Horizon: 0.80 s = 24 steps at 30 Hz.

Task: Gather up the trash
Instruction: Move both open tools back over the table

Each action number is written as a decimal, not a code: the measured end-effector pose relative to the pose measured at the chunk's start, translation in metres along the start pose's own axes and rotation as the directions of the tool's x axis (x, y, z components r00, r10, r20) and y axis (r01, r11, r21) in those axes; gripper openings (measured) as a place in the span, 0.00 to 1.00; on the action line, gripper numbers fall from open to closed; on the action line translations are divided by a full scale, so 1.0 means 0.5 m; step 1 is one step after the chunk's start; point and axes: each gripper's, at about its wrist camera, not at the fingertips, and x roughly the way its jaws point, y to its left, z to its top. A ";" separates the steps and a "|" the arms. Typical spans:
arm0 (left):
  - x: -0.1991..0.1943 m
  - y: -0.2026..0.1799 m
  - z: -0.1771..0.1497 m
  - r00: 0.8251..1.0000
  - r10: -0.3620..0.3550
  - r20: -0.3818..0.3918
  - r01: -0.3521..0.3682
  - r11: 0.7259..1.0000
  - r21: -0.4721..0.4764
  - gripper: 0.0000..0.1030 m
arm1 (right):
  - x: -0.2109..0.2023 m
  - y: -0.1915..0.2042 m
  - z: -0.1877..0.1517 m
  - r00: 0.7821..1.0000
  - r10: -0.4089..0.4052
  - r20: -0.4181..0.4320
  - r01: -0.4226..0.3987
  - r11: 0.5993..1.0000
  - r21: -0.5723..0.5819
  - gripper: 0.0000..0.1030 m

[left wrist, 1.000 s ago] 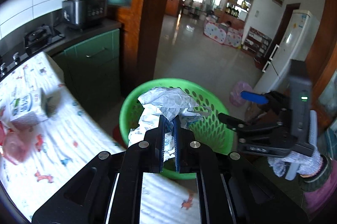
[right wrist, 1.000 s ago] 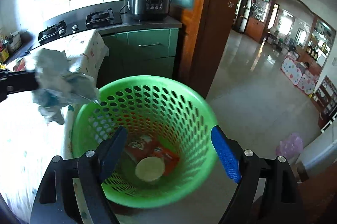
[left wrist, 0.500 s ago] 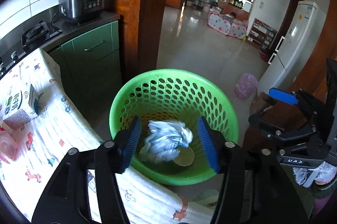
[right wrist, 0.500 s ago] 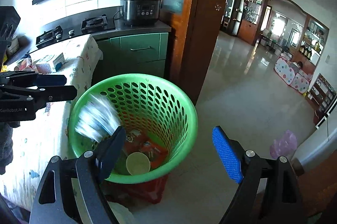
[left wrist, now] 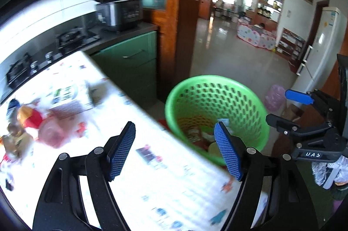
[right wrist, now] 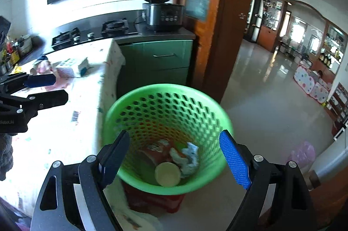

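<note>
Left gripper (left wrist: pixel 174 150) opening, nothing between; right gripper (right wrist: pixel 174 157) wide, empty. "UAS" legible on right gripper. Crumpled paper (right wrist: pixel 191 155) in basket (right wrist: pixel 130 105).

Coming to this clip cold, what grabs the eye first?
The bright green basket on the floor beside the cloth-covered table, with crumpled paper and a round lid inside. The right gripper hangs open above it, empty. Left of it, the left gripper is opening over the table edge.

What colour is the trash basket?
Bright green, perforated basket; clearest in the right wrist view.
</note>
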 end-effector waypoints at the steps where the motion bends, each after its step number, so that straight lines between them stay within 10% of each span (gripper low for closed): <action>1: -0.015 0.018 -0.007 1.000 0.023 0.005 -0.023 1.000 -0.009 0.72 | -0.001 0.011 0.003 1.000 0.006 0.001 -0.006 1.000 -0.007 0.79; 24: -0.270 0.451 -0.165 0.912 0.409 -0.042 -0.403 0.871 -0.282 0.72 | 0.020 0.430 0.102 0.954 0.300 -0.010 -0.293 0.923 -0.249 0.79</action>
